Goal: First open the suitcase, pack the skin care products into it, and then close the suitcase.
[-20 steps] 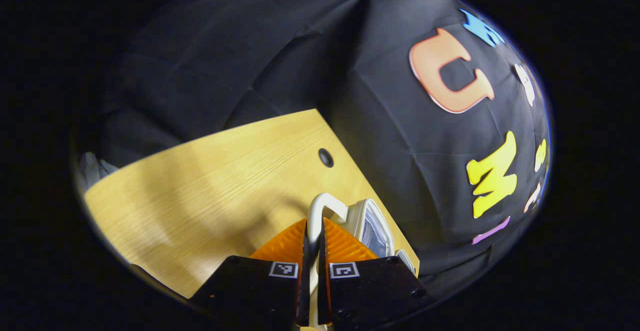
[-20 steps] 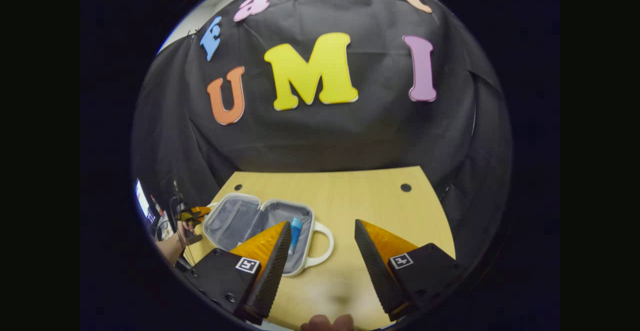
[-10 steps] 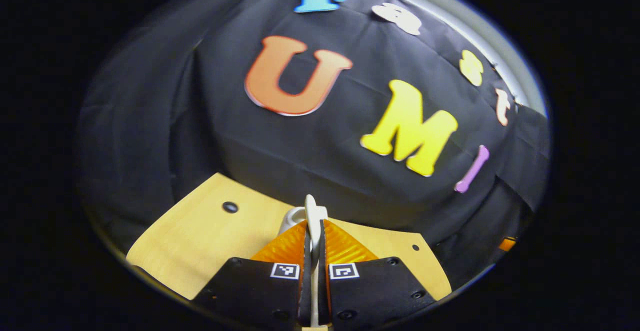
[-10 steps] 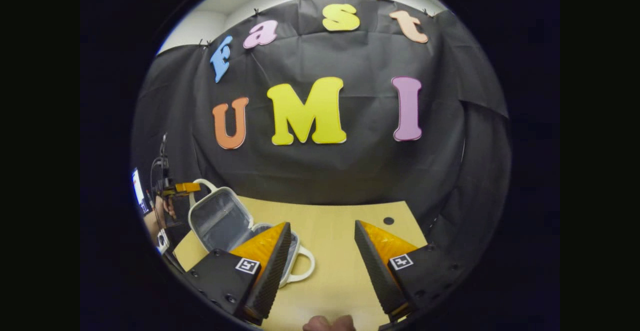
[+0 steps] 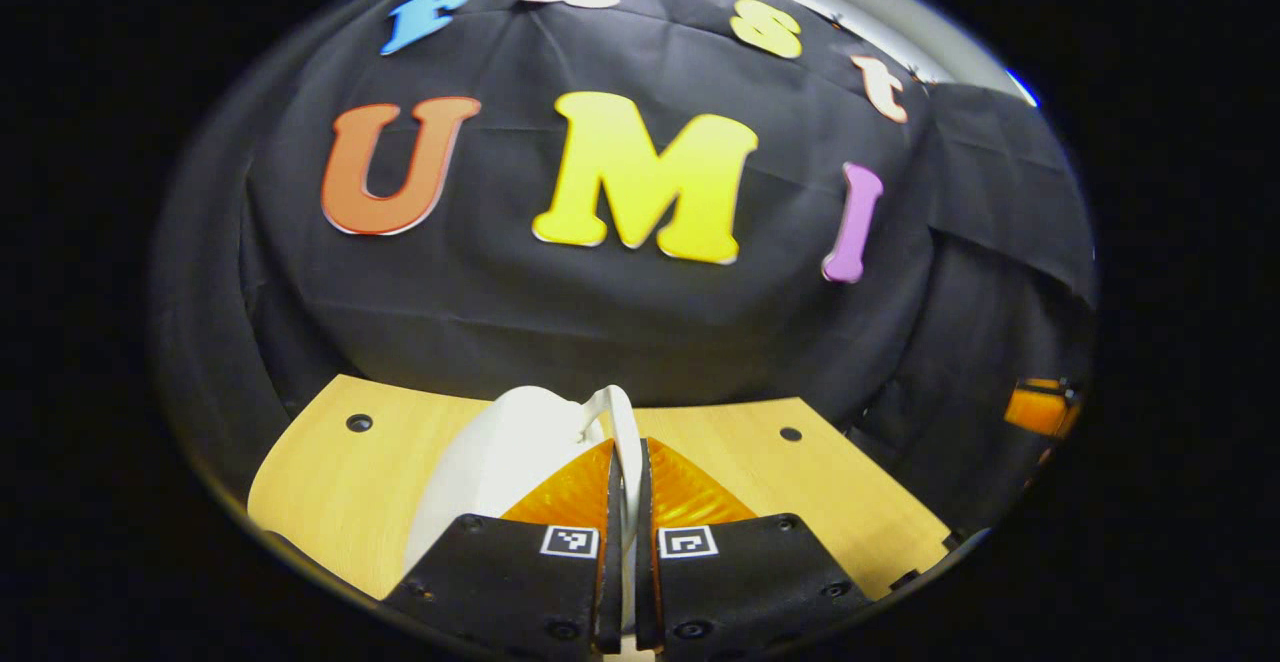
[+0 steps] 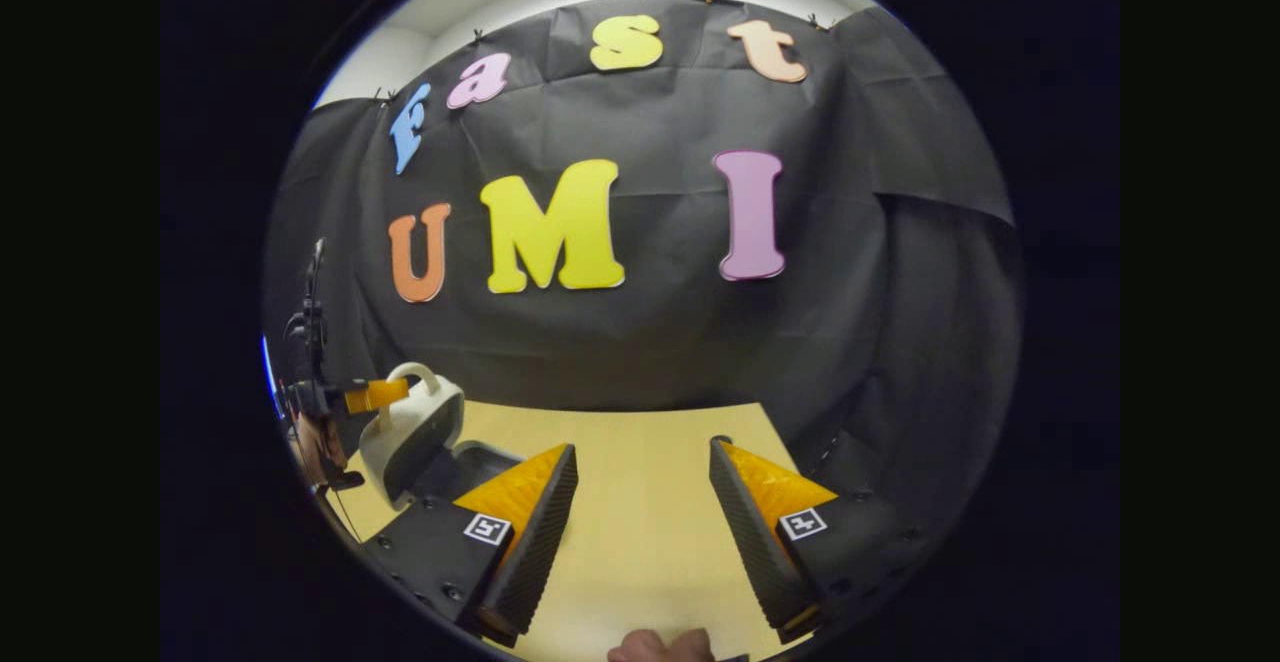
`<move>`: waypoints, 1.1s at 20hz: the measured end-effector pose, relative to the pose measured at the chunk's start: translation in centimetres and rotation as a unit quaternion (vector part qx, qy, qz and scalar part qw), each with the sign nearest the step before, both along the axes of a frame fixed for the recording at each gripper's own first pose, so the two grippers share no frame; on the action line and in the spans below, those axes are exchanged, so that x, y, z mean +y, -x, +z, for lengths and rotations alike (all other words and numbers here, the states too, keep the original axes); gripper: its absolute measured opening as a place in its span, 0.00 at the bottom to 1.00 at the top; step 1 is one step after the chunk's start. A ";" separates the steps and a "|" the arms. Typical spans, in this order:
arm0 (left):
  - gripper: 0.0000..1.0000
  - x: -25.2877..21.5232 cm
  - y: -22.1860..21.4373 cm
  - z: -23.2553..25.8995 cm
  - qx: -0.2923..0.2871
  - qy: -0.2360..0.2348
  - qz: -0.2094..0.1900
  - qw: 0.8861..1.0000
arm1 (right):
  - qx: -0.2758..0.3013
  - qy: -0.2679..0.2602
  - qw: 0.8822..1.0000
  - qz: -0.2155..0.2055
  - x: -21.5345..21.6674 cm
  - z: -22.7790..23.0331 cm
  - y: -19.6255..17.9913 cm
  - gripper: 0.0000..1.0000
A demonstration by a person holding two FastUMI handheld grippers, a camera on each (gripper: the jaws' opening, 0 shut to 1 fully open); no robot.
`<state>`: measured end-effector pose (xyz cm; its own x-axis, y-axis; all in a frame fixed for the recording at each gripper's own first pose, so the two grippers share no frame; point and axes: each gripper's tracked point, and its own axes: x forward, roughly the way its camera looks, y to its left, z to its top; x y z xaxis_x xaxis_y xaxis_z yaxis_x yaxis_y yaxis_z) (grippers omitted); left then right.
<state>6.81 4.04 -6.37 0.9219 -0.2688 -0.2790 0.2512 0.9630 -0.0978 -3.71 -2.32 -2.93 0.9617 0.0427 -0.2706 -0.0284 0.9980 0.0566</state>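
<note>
L gripper fingers clamp the handle of the suitcase lid, half raised over the desk; R gripper fingers wide apart, holding nothing

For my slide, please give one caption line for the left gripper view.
Left gripper shut on the handle of the white suitcase lid, lifted above the wooden table.
</note>
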 end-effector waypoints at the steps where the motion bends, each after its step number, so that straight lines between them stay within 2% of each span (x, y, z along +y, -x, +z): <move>1: 0.08 -1.5 -0.1 -1.3 0.001 -0.022 -0.004 1.000 | -0.002 0.004 1.000 -0.005 -0.8 0.0 0.0 0.75; 2: 0.08 -2.7 -0.3 -2.5 -0.004 -0.041 -0.010 0.999 | 0.000 0.007 1.000 -0.006 -1.5 -0.2 0.3 0.78; 4: 0.08 -5.0 -0.2 -5.0 -0.006 -0.064 -0.019 0.998 | 0.012 0.006 1.000 -0.010 -3.0 -0.9 0.8 0.76; 6: 0.08 -7.2 0.0 -7.9 0.013 -0.083 -0.032 0.996 | 0.029 0.004 0.999 -0.026 -5.4 -1.4 0.8 0.78; 12: 0.08 -10.2 -0.8 -13.8 0.061 -0.114 -0.043 0.991 | 0.051 0.008 0.997 -0.061 -10.0 -2.3 0.9 0.79; 19: 0.08 -11.1 -0.5 -17.1 0.088 -0.136 -0.035 0.986 | 0.061 0.024 0.997 -0.051 -10.4 -3.4 0.6 0.79; 22: 0.13 -11.6 -0.4 -18.0 0.096 -0.131 -0.031 0.986 | 0.060 0.015 0.997 -0.040 -9.6 -3.5 0.3 0.76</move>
<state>7.24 -7.56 -24.39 0.8296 -0.2180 -0.5140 0.3107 0.9452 0.1006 -3.99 -11.88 -6.41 0.9223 -0.0431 -0.3840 0.0566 0.9981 0.0240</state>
